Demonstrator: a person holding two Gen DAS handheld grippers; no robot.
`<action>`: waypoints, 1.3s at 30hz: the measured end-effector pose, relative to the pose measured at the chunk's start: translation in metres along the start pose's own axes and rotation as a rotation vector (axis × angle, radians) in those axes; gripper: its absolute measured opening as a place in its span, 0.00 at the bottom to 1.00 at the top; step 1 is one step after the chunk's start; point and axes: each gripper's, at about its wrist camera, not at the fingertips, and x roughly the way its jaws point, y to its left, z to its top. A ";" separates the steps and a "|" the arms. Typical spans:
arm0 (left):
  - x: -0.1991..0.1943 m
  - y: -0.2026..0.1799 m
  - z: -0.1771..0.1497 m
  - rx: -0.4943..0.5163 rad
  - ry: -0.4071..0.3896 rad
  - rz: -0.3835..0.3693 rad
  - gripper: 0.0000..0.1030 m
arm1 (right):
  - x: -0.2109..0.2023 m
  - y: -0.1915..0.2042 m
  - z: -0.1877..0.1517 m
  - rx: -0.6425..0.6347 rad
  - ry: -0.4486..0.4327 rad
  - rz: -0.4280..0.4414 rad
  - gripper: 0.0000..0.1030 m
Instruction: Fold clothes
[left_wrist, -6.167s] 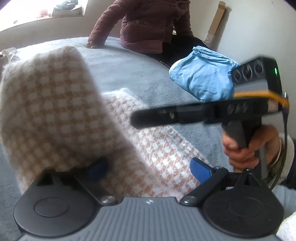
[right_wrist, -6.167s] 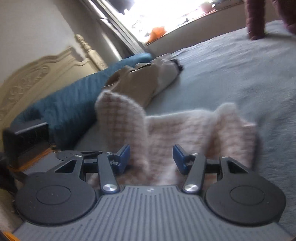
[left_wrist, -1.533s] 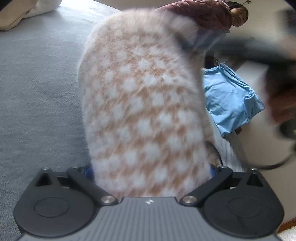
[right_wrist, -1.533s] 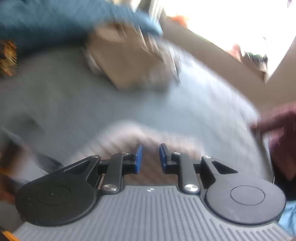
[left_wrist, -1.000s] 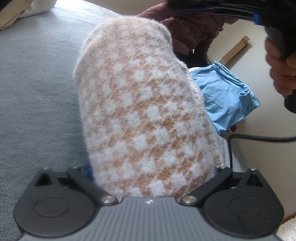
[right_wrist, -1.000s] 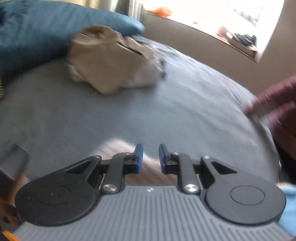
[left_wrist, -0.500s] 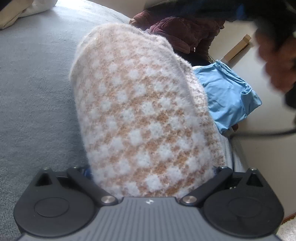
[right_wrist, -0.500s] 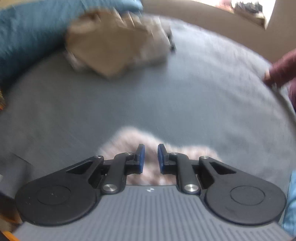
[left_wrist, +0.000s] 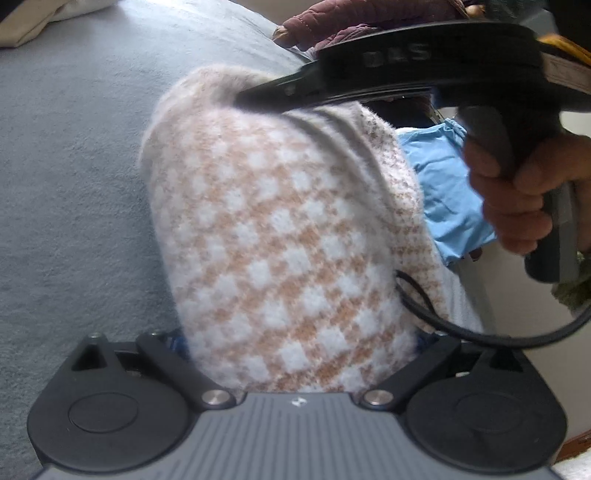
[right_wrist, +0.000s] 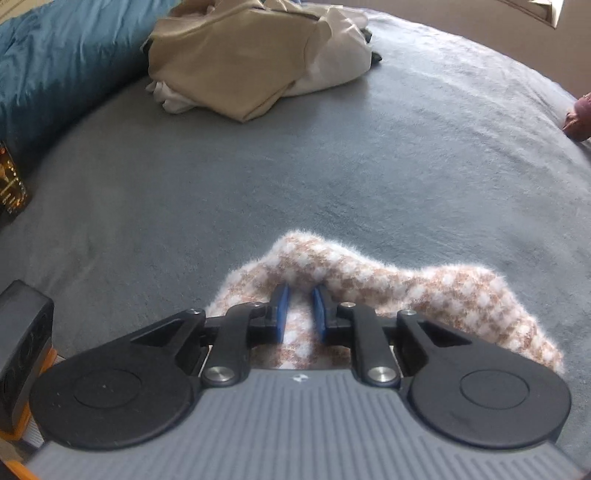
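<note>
Fuzzy checked sweater (left_wrist: 280, 236), tan and white, lies bunched on a grey bed cover (left_wrist: 74, 177). Left gripper (left_wrist: 295, 341) has its jaws spread wide, a thick fold of the sweater filling the gap between them; only slivers of the blue pads show at either side, so whether they press the cloth cannot be told. Right gripper (right_wrist: 300, 308) points down onto the far edge of the same sweater (right_wrist: 369, 291), jaws narrow, a ridge of cloth pinched between the blue pads (right_wrist: 280, 314). Seen from the left wrist, the right gripper's black body (left_wrist: 388, 70) reaches in from the upper right, its tip buried in the top of the sweater, a hand (left_wrist: 524, 192) wrapped round its handle. A light blue garment (left_wrist: 447, 192) lies just beyond the sweater at the bed's edge. Farther up the bed, a heap of beige clothes (right_wrist: 255, 55) beside a teal pillow (right_wrist: 62, 55). A dark red quilted sleeve (left_wrist: 354, 18) rests on the far side of the bed.
</note>
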 end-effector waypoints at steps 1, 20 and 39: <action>-0.004 0.000 0.000 0.006 0.002 -0.006 0.95 | -0.010 0.002 0.003 -0.003 -0.005 0.003 0.13; -0.057 -0.011 -0.021 0.044 -0.060 0.019 0.92 | -0.010 0.028 -0.026 -0.230 0.084 0.008 0.14; -0.086 -0.008 -0.051 0.021 -0.065 0.033 0.89 | -0.007 0.086 -0.058 -0.496 0.146 -0.014 0.14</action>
